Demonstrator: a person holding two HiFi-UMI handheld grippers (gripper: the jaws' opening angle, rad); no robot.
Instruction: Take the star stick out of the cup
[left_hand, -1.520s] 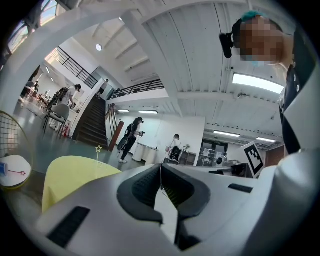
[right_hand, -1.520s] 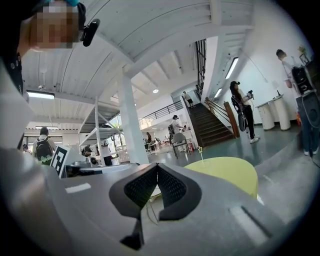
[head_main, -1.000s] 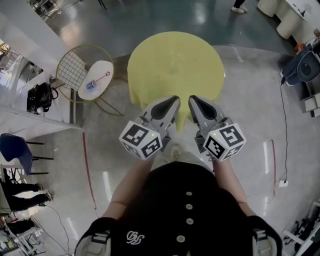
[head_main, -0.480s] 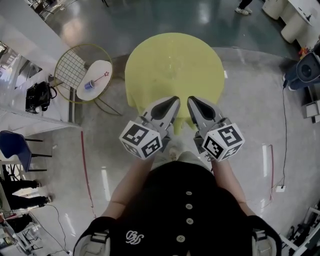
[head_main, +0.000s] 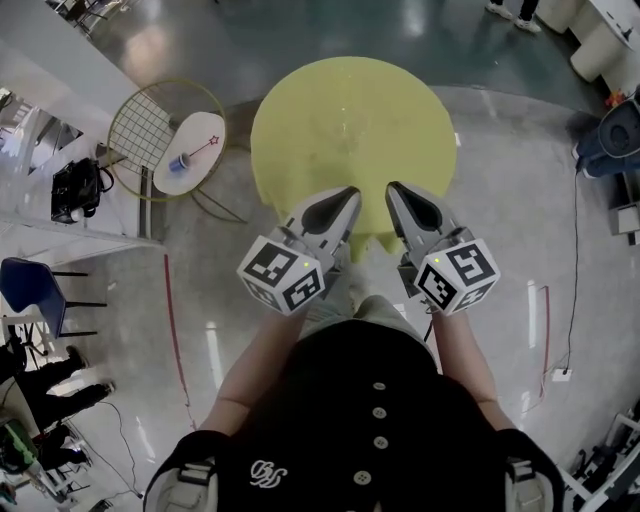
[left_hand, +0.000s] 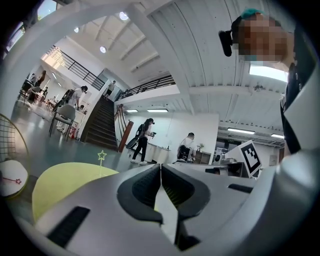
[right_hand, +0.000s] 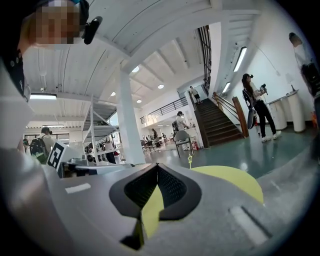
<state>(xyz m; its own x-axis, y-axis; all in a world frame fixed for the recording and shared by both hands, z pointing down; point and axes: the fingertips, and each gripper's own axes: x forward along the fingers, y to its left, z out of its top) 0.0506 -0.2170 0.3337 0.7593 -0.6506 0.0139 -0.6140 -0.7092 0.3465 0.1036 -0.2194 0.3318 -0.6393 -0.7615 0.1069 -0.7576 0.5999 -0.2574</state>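
Forearms (head_main: 262, 350) hold left tool (head_main: 350, 193) and right tool (head_main: 393, 188) level, side by side, jaws together, empty.

Bright overhead lighting, fisheye-warped edges

Smooth, matt grey plastic on the shells of the left gripper (left_hand: 160, 166) and the right gripper (right_hand: 157, 166). Finely ribbed black pads (left_hand: 145, 187) inside the jaws. Ahead of both jaws, matt yellow cloth over the round worktop (head_main: 350, 110). Beneath them, glossy grey floor (head_main: 500, 230) streaked with reflections. Well left of the left jaws, thin brass-coloured metal wire frame (head_main: 140, 135) under a smooth white side table top (head_main: 195, 175).
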